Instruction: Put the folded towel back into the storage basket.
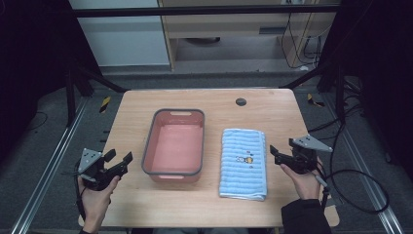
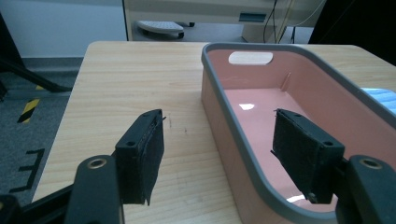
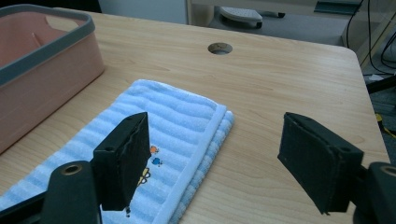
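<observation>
A pink bin (image 1: 174,144) with a grey rim stands empty in the middle of the wooden table (image 1: 263,109). To its right lies a folded light-blue striped towel (image 1: 243,163) with a small embroidered motif. My left gripper (image 1: 119,160) hovers open at the table's left edge, beside the bin's near left corner (image 2: 261,172). At the right edge my right gripper (image 1: 275,152) is open too, just right of the towel (image 3: 173,126). Nothing sits between either pair of jaws.
A round cable hole (image 1: 240,101) marks the table's far side. Beyond the table stand a cabinet and a desk with cables. Metal rails run along the floor on both sides, with black frame struts at the far corners.
</observation>
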`<state>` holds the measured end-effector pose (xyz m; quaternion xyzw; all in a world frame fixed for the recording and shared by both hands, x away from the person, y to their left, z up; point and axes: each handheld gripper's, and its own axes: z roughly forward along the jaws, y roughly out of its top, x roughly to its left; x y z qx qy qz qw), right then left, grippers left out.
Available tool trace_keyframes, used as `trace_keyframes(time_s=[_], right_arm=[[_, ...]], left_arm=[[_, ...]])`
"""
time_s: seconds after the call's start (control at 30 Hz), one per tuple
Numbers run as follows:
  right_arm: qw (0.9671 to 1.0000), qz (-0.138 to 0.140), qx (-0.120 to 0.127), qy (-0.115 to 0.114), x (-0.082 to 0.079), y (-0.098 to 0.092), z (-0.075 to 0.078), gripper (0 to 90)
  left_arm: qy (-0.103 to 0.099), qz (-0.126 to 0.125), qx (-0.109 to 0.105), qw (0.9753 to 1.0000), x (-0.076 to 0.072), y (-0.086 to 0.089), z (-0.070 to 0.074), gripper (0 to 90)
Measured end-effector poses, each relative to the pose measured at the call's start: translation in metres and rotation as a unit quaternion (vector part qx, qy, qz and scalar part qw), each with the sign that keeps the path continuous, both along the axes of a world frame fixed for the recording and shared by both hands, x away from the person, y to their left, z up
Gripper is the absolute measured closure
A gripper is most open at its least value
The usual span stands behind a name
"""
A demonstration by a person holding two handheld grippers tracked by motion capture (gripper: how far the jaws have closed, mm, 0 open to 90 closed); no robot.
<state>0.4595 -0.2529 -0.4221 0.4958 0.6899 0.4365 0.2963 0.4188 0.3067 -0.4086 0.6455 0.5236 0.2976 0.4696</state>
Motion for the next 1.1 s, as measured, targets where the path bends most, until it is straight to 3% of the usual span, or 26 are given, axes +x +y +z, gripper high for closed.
trace_keyframes(time_s=[0.1, 0.3, 0.5, 0.83, 1.1], right_arm=[[1.0, 0.002, 0.003, -0.002, 0.0, 0.0, 0.003, 24.6], [0.9999, 0.006, 0.003, -0.008, 0.0, 0.001, 0.008, 26.1], [0.9998, 0.014, 0.004, -0.011, 0.0, -0.001, 0.015, 29.0], [0.9996, 0.023, 0.007, -0.018, 0.002, 0.0, 0.029, 30.3], [0.9988, 0.039, 0.004, -0.03, 0.006, 0.009, 0.046, 30.4]], left_arm=[[-0.01, -0.007, 0.006, 0.9999, -0.001, -0.005, 0.005, 33.2], [-0.012, -0.017, 0.002, 0.9998, -0.004, -0.012, 0.012, 34.6], [-0.03, -0.029, 0.012, 0.9991, -0.008, -0.024, 0.022, 35.2], [-0.042, -0.053, 0.019, 0.9976, -0.004, -0.055, 0.031, 35.6], [-0.053, -0.083, 0.025, 0.9948, -0.002, -0.086, 0.04, 36.8]])
